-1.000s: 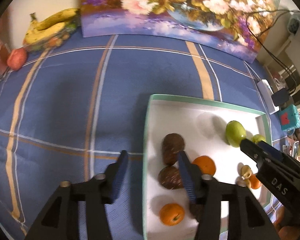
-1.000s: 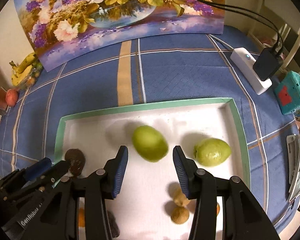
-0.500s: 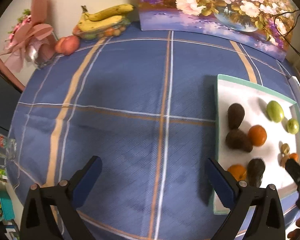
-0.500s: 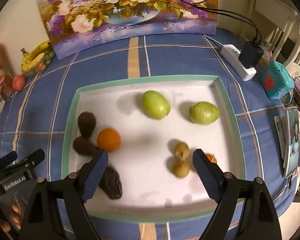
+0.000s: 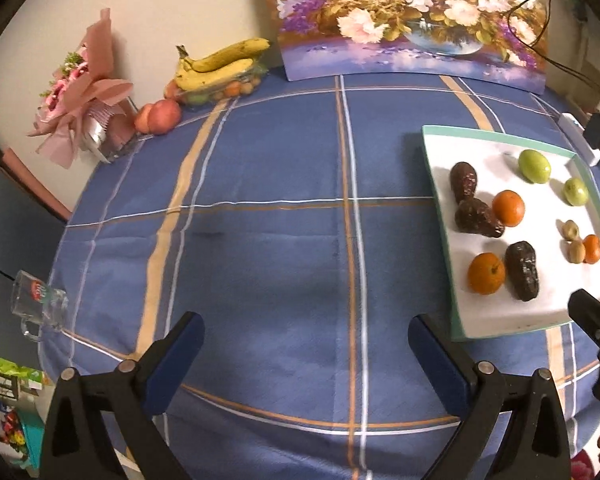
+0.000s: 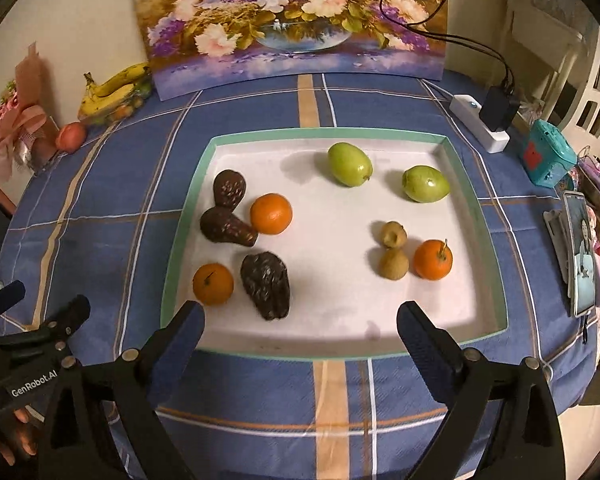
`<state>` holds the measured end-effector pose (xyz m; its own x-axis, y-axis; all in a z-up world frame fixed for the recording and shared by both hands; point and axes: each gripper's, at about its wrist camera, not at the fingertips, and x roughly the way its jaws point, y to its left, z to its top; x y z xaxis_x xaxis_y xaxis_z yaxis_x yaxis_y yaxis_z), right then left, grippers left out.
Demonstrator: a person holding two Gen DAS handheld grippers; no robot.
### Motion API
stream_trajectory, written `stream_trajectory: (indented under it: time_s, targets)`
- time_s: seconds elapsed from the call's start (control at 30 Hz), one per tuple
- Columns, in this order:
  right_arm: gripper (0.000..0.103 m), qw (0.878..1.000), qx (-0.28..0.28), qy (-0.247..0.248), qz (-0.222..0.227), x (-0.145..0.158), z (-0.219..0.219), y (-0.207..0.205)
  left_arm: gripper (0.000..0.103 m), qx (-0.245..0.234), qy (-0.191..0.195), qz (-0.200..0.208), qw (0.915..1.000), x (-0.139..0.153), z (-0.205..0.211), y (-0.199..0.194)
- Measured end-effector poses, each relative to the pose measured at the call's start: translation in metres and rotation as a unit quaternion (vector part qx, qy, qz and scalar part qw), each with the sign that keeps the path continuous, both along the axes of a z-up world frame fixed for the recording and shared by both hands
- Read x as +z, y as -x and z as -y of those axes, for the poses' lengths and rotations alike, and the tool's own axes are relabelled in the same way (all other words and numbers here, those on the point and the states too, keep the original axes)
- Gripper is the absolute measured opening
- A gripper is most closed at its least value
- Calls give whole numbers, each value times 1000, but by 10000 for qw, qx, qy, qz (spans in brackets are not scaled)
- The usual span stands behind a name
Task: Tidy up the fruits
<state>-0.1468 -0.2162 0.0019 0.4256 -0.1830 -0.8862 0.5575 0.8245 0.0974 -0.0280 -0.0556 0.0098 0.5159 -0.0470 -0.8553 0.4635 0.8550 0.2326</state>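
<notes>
A white tray with a green rim (image 6: 188,208) lies on the blue checked tablecloth. On it are two green fruits (image 6: 349,164), three oranges (image 6: 271,213), three dark avocados (image 6: 266,284) and two small brown fruits (image 6: 393,264). My right gripper (image 6: 299,316) hangs over the tray's near edge; its jaws are opening and hold nothing. My left gripper (image 5: 304,332) stands wide open over bare cloth, left of the tray (image 5: 432,168), with nothing between its fingers.
At the back left are bananas (image 5: 220,64), a peach (image 5: 160,116) and a pink bouquet (image 5: 80,92). A glass mug (image 5: 40,308) sits at the table's left edge. A flower painting (image 6: 292,20) leans on the wall. A power strip (image 6: 480,124), teal box (image 6: 548,152) and phone (image 6: 580,256) lie right.
Both grippers have pulled back from the tray and spread wide. The left one swung left onto the cloth. The green fruit that was between the right fingers now lies free on the tray.
</notes>
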Motion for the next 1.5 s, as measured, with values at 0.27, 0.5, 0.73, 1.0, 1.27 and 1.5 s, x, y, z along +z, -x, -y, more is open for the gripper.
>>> stream_trajectory:
  time_s: [0.27,0.5,0.73,1.0,1.27,1.5]
  targets:
    - [97,9997,-120,-101,167,3,-1,7,103,198,-242,201,9993,1,-2,4]
    - [97,9998,-85,-103,170,3,-1,8,103,181,-248,131,9994,-1,-3,3]
    - [97,9999,-31,-36,119,3,-2,7,103,275,-199,102,9994,1,-7,0]
    - [97,10000,48,10,51,2,-4,5,103,286,-241,34,9993,-2,-6,-1]
    - [97,9999,153,66,-1,1,-9,2,103,296,-257,-5,9992,-3,-6,0]
    - [97,9998,197,86,-26,0,-11,1,103,303,-269,-10,9992,-4,-5,0]
